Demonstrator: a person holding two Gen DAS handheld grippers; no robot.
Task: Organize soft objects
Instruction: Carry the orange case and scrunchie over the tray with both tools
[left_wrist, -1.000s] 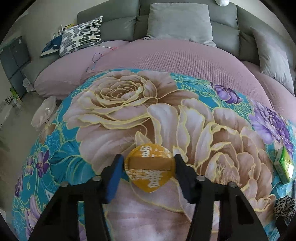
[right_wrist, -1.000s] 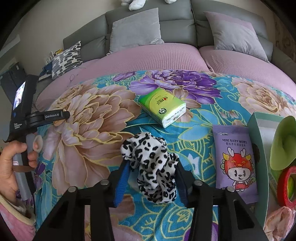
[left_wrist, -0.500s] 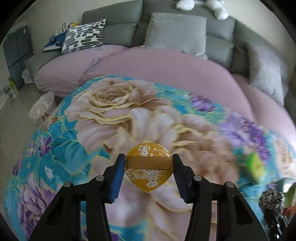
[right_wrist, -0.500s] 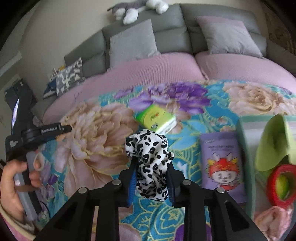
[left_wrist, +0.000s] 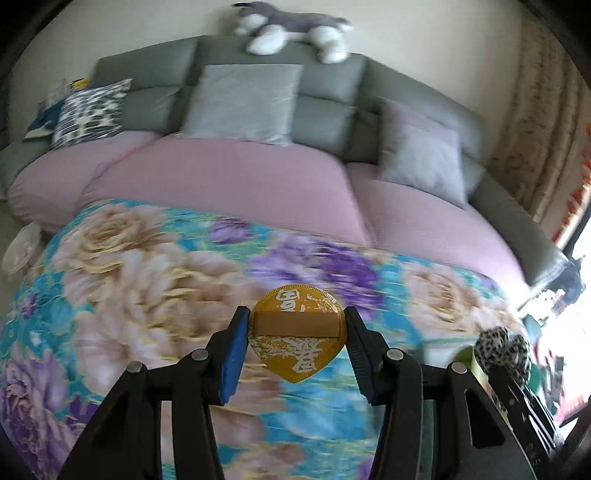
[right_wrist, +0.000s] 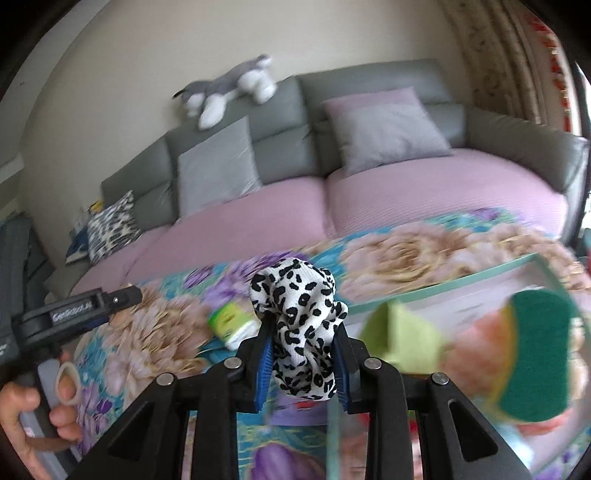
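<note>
My left gripper is shut on a yellow-gold pouch with white characters and a tan band, held above the floral blanket. My right gripper is shut on a black-and-white leopard-print scrunchie, held above the near left corner of a pale green box. That scrunchie also shows at the right edge of the left wrist view. The left gripper's handle shows in the right wrist view, held by a hand.
The box holds a green sponge, a light green item and something pink. A green tissue pack lies on the blanket. Behind is a pink-covered grey sofa with cushions and a plush husky.
Both grippers have lifted and swung right with their loads. The right gripper closed on the scrunchie and carried it from the blanket to over the box.
</note>
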